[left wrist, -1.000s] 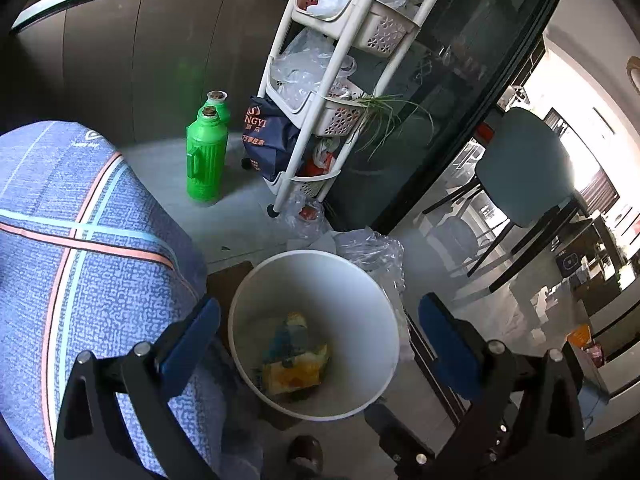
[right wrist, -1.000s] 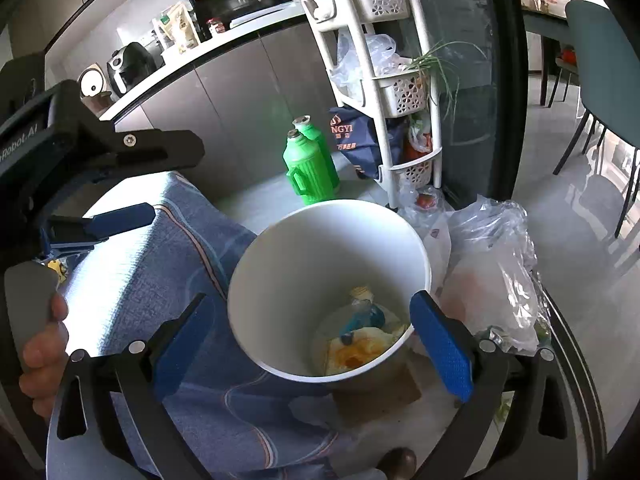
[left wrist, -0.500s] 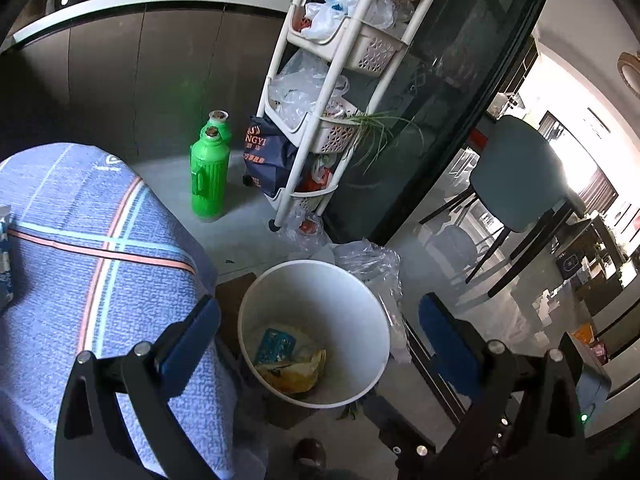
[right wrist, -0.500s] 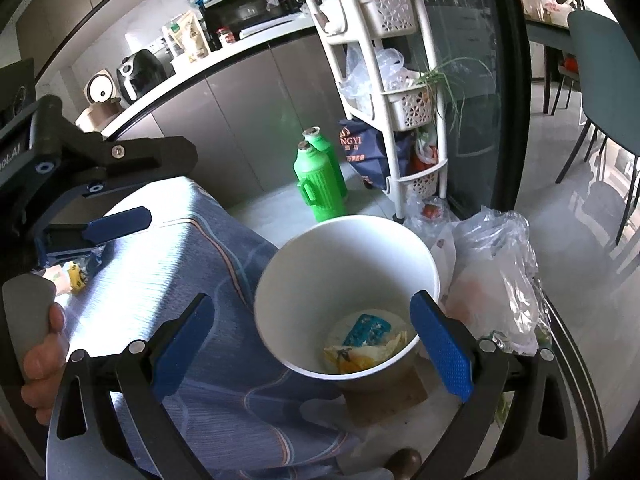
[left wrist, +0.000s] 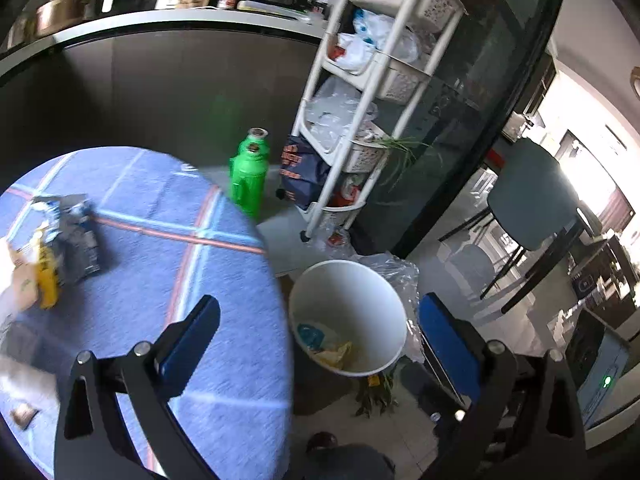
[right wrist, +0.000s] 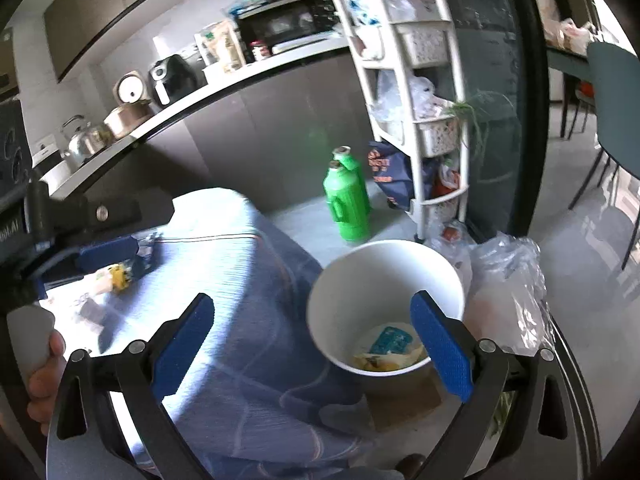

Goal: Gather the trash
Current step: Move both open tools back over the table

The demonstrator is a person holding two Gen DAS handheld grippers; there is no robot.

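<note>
A white trash bin (left wrist: pixel 347 280) stands on the floor beside the round table with a blue cloth (left wrist: pixel 160 264). It holds yellow and blue wrappers (left wrist: pixel 320 344). Its rim (right wrist: pixel 384 246) and the wrappers inside (right wrist: pixel 390 344) show in the right wrist view. My left gripper (left wrist: pixel 320 320) is open and empty, above the table edge and the bin. My right gripper (right wrist: pixel 312 320) is open and empty, above the bin's left side. Several wrappers, dark and yellow (left wrist: pixel 60 244), lie on the cloth at the left. They also show in the right wrist view (right wrist: pixel 116 274), near the left gripper's blue pad.
Two green jugs (left wrist: pixel 248 176) stand on the floor by a white rack (left wrist: pixel 360 120) of bags. Clear plastic bags (right wrist: pixel 508 280) lie right of the bin. A chair (left wrist: pixel 532 200) stands beyond the dark glass door. A counter with appliances (right wrist: pixel 200 80) runs behind.
Both grippers have pulled back and swung left. The bin looks smaller and further right. The tabletop and its wrappers have come into the left wrist view.
</note>
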